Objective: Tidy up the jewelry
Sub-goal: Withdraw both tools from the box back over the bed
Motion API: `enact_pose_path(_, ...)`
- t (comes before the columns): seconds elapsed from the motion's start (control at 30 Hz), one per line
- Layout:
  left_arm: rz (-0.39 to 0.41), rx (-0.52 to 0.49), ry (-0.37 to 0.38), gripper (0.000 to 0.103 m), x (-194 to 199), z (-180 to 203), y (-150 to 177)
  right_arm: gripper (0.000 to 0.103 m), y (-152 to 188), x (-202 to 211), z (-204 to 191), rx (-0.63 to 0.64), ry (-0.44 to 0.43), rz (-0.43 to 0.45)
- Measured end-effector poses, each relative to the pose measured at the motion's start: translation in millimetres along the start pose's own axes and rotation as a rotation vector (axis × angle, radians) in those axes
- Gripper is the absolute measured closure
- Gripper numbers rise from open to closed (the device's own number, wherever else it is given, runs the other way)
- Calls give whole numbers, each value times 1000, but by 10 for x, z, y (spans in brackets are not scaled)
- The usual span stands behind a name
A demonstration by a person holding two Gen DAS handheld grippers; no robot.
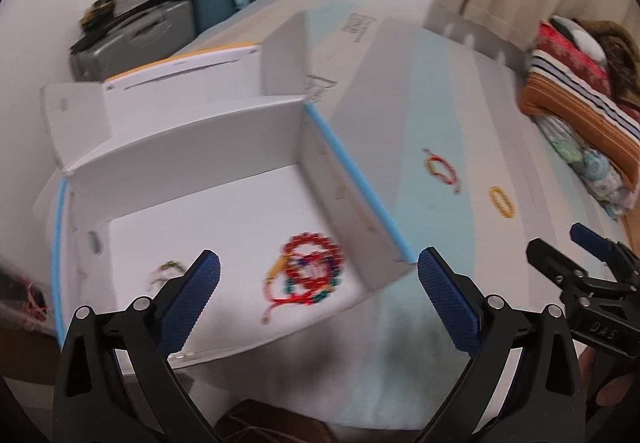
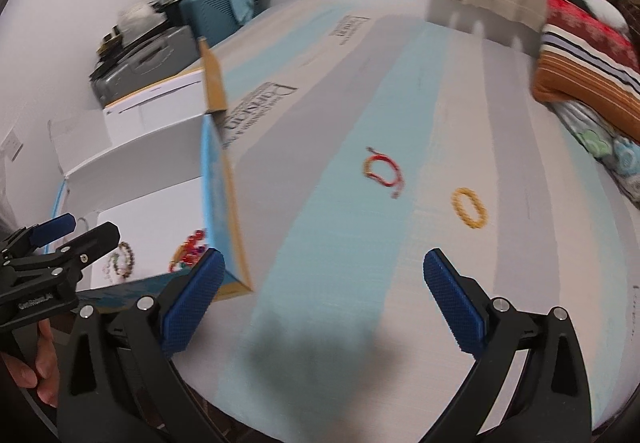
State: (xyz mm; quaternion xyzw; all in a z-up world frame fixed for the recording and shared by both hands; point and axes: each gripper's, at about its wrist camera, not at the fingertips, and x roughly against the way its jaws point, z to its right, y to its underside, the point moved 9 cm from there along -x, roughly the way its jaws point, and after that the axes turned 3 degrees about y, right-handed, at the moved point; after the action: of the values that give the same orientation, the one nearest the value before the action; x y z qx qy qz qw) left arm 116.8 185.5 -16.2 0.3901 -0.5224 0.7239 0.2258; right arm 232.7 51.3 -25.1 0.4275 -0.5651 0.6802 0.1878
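matt cardboard box (image 1: 192, 147), seemingly beaded bracelet (image 1: 314, 261)

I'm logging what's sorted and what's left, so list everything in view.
box: one, white, blue-edged, open, left on the bed
red bracelets: a cluster, red with blue and green beads, inside the box
pale bracelet: one, blurred, inside the box, left
red-yellow bracelet: one, on the bed, outside the box
yellow bracelet: one, on the bed, right of it
bed: one, grey and light-blue stripes
suitcases: grey and teal, far corner
bedding: folded, striped, far right
left gripper: black, blue fingers, open, empty
right gripper: same, open, empty
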Motion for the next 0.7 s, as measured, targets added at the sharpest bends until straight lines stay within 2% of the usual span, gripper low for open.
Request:
enact_pose_path(0.33,4,-85,70,6,-202,786,-105,7,77,120,841,-82,79,27)
enact_pose_path(0.7,23,-138,110,6,-549,1309,-183,7,202,-10,1699,-159,160,29)
